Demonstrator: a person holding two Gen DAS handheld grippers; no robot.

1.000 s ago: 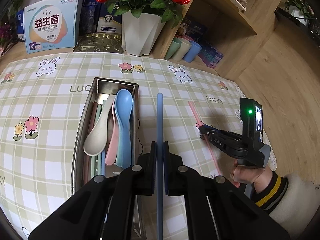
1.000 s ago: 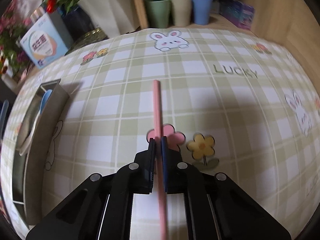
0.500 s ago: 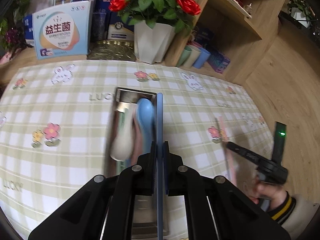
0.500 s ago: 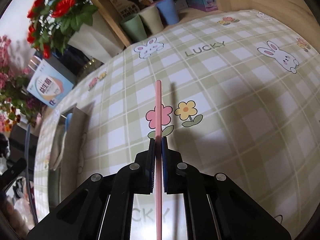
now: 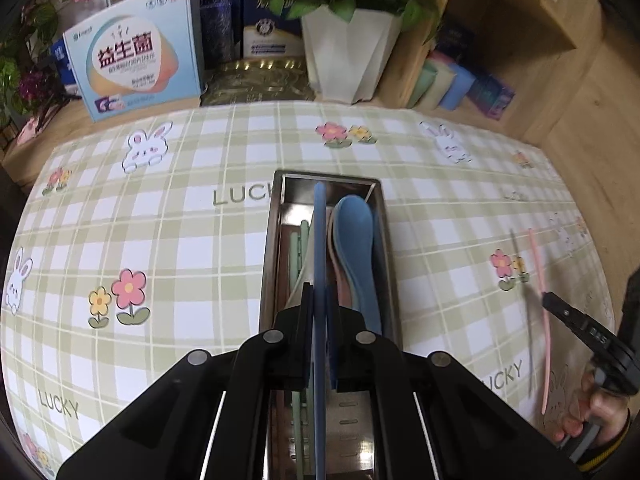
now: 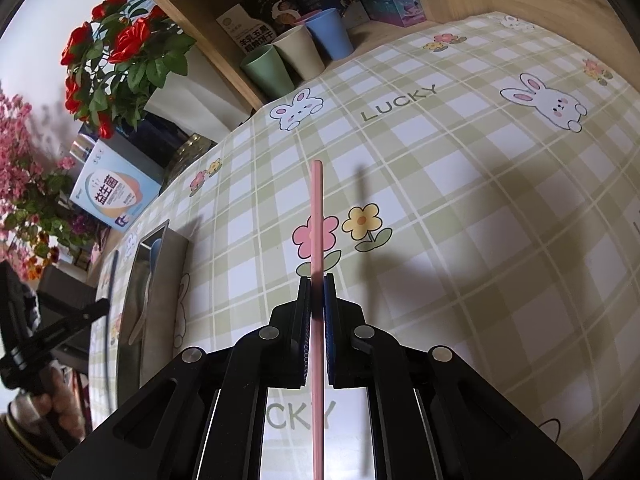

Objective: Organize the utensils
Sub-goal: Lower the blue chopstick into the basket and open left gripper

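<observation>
My left gripper (image 5: pixel 319 294) is shut on a blue chopstick (image 5: pixel 319 240) and holds it lengthwise above the metal utensil tray (image 5: pixel 272 248). The tray holds a blue spoon (image 5: pixel 354 240), a pink spoon, a pale spoon and green chopsticks (image 5: pixel 299 240). My right gripper (image 6: pixel 317 284) is shut on a pink chopstick (image 6: pixel 316 216) and holds it above the checked tablecloth, to the right of the tray (image 6: pixel 132 308). The pink chopstick (image 5: pixel 540 276) also shows at the right in the left wrist view.
A white flower pot (image 5: pixel 348 56) with red roses, a light blue box (image 5: pixel 136 64) and a gold tin stand behind the table. Green, beige and blue cups (image 6: pixel 296 56) sit on a low wooden shelf at the back right.
My left gripper has moved left so the blue chopstick now hangs over the tray. My right gripper has lifted the pink chopstick off the cloth and tilted upward.
</observation>
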